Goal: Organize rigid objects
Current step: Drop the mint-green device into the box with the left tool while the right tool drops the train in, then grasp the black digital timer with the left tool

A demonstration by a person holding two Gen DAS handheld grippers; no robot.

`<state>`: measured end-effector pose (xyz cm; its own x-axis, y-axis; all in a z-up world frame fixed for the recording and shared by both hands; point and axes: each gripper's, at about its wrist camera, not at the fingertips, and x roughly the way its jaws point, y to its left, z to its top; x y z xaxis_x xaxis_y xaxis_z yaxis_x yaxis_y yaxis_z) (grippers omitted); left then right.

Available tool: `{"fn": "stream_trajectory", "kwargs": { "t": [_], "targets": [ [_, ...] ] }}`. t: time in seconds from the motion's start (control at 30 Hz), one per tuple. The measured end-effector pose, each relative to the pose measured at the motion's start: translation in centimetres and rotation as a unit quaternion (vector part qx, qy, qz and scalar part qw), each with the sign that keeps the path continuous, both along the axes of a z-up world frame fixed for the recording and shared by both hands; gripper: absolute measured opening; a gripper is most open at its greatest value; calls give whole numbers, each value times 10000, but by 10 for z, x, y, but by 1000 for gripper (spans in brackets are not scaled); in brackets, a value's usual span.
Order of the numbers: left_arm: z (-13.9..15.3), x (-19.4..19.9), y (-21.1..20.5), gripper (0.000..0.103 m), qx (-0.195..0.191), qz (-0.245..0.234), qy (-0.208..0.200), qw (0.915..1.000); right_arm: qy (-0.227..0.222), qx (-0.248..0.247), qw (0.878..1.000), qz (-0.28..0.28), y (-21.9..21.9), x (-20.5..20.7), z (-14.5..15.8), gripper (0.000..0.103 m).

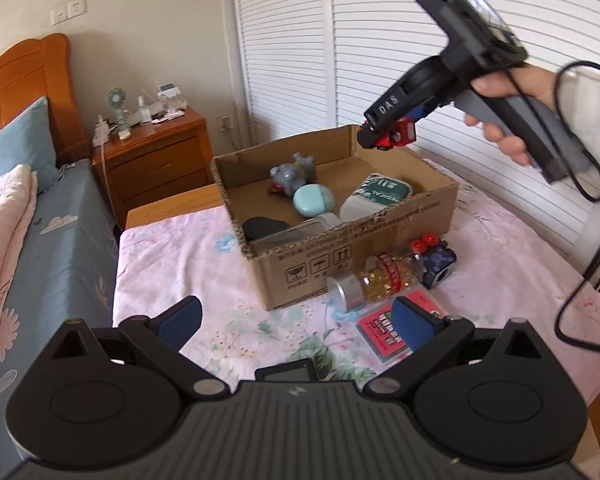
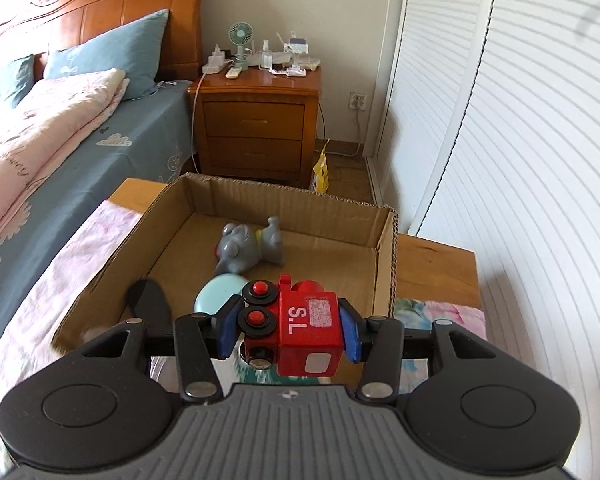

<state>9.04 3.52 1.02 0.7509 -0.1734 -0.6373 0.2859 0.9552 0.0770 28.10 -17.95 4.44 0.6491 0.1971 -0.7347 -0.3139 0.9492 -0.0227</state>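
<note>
- Red painted wood, by the look of it: the right gripper [image 2: 288,334] is pinching a little toy train engine [image 2: 300,332] across its flat sides, blue pads [image 2: 229,330] squeezed onto the cab block. Good place to grab it imo, flat parallel faces, nothing round to squirt out.
- The train looks stiff and light, probably a bit slick from the glossy paint. The wheels [image 2: 256,317] and their red hubs stick out on one side, so I wouldn't clamp there, they'd likely roll or twist in the grip.
- It hangs in the air above the near edge of the cardboard box [image 2: 384,248], not touching anything else.
- Inside the box already: a grey elephant figure [image 2: 246,248], a pale blue round case [image 2: 216,292], and something black [image 2: 148,296] by the left wall. From the left wrist view there's also a green-lidded tub [image 1: 374,196] in there.
- A short drop should be fine for something this solid, but I'd aim for the bare cardboard floor at the right so it doesn't clack onto the case.
- Left gripper [image 1: 300,320] is spread wide and empty, low over the flowery cloth [image 1: 188,264].
- Just ahead of it, outside the box: a bottle of yellow capsules [image 1: 376,280] lying on its side (round, will roll), a dark blue toy block [image 1: 434,260], and a flat red packet [image 1: 384,332].
</note>
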Motion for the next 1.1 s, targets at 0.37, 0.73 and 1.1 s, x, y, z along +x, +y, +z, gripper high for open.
{"fn": "stream_trajectory", "kwargs": {
  "t": [0.37, 0.73, 1.1],
  "targets": [
    [-10, -2, 17, 100, -46, 354, 127, 9993, -6, 16, 9989, -470, 0, 42, -17, 103],
    [-15, -4, 22, 100, -64, 368, 190, 9991, -32, 28, 9975, -705, -11, -9, -9, 103],
    [-20, -7, 28, 100, -166, 393, 257, 9988, -178, 49, 9953, -950, -17, -83, -31, 103]
  ]
}}
